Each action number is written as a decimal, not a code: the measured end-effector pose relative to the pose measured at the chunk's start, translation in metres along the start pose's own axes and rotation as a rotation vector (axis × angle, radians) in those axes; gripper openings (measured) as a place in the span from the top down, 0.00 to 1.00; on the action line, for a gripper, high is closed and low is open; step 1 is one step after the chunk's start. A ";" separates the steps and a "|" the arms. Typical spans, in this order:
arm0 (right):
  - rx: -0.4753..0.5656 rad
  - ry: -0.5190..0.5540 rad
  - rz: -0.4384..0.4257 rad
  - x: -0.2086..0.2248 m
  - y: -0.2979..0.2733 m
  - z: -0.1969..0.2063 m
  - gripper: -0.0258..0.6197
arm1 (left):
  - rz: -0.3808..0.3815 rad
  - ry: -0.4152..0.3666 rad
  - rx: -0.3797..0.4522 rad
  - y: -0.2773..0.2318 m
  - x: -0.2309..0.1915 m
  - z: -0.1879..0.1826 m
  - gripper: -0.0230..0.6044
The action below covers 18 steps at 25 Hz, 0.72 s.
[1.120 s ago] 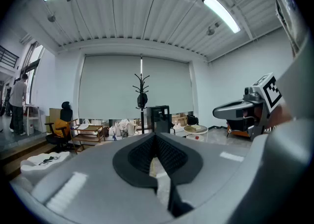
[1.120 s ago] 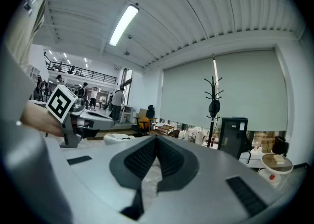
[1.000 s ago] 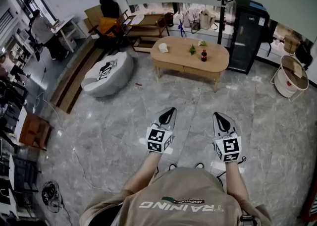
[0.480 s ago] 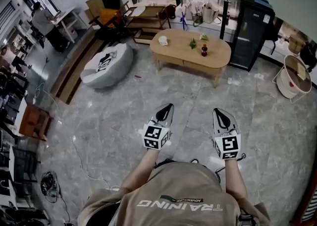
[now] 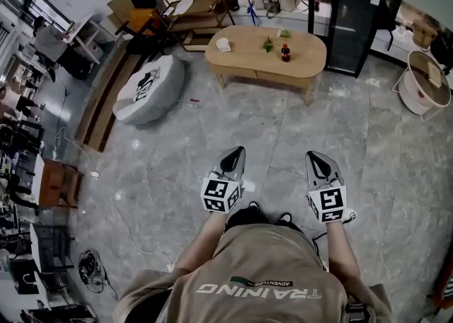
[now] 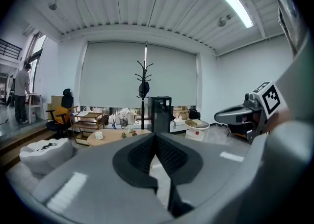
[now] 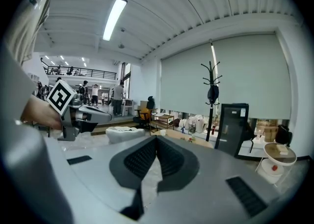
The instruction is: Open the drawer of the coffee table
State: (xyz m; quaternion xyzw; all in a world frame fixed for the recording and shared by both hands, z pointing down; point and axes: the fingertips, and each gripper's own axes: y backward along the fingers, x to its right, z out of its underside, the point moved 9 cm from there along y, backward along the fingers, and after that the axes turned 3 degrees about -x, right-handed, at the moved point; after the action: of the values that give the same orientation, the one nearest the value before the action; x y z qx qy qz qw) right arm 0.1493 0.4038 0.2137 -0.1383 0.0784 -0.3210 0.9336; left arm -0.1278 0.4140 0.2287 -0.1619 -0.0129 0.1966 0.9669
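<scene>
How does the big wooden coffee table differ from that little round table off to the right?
The coffee table is long, oval, on wooden legs, carrying a bottle and cup; the round table is smaller, with white sides. Both have light wooden tops.

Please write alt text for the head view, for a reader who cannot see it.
A person holds the left gripper and right gripper, both shut and empty, above a grey floor. The coffee table stands well ahead, drawer closed.

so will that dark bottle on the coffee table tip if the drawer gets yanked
Probably prone to tipping: the bottle looks tall and narrow, standing upright on the coffee table. It seems small, so likely light and easily jolted; a gentle pull looks safer.
</scene>
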 end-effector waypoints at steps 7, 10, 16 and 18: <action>-0.042 -0.013 0.064 0.008 -0.022 0.014 0.95 | 0.087 -0.010 0.021 -0.042 -0.018 0.005 0.95; -0.038 -0.022 0.081 0.008 -0.038 0.002 0.95 | 0.102 -0.008 0.029 -0.055 -0.041 0.002 0.95; -0.045 -0.001 0.137 0.012 -0.082 -0.028 0.95 | 0.182 -0.024 0.047 -0.084 -0.088 -0.015 0.95; -0.045 -0.027 0.165 0.010 -0.092 -0.029 0.95 | 0.200 -0.036 0.049 -0.091 -0.100 -0.016 0.95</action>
State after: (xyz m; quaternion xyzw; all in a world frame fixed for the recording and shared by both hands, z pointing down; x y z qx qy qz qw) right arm 0.0974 0.3215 0.2143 -0.1565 0.0841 -0.2392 0.9546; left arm -0.1847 0.2913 0.2459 -0.1350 -0.0094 0.2952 0.9458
